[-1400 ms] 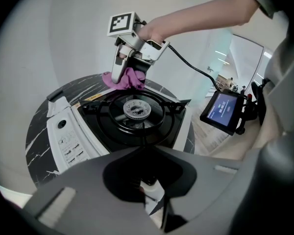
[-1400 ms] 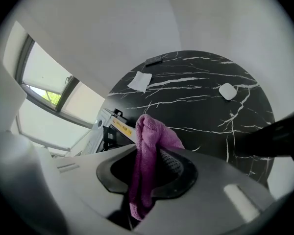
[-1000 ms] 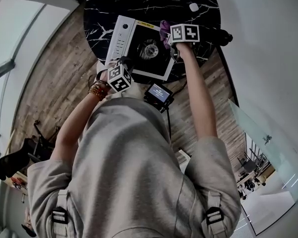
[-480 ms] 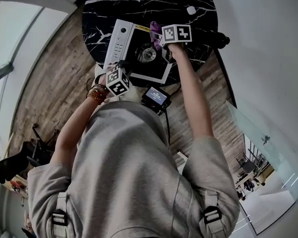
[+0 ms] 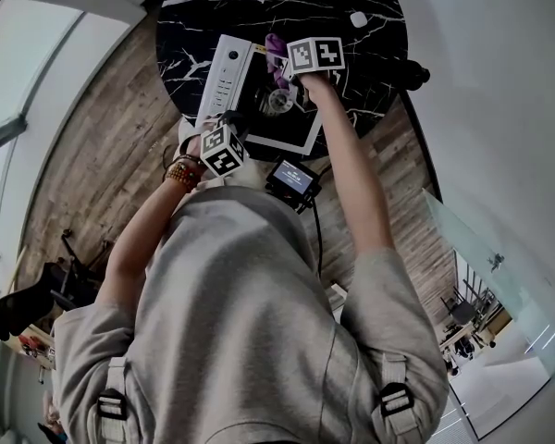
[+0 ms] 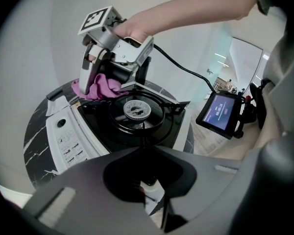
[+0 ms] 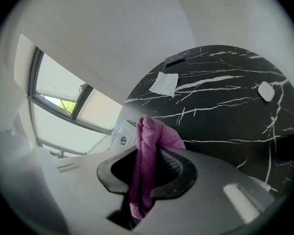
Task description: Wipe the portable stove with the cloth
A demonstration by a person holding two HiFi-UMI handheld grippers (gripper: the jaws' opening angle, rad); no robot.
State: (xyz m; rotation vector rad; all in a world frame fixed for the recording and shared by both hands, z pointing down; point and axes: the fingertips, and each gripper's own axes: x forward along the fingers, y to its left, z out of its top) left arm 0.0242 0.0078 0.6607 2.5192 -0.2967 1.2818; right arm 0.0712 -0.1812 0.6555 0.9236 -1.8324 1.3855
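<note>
Cloth (image 7: pixel 154 137) pinched in right tool (image 7: pixel 143 182) over stove (image 6: pixel 71 141) top.

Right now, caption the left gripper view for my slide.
Right gripper holds a purple cloth at the far edge of the stove, beside the round burner.

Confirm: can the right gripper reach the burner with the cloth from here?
Likely yes. The right gripper, shut on the cloth, is over the far corner of the portable stove; the burner lies bare right beside it, nothing between.
</note>
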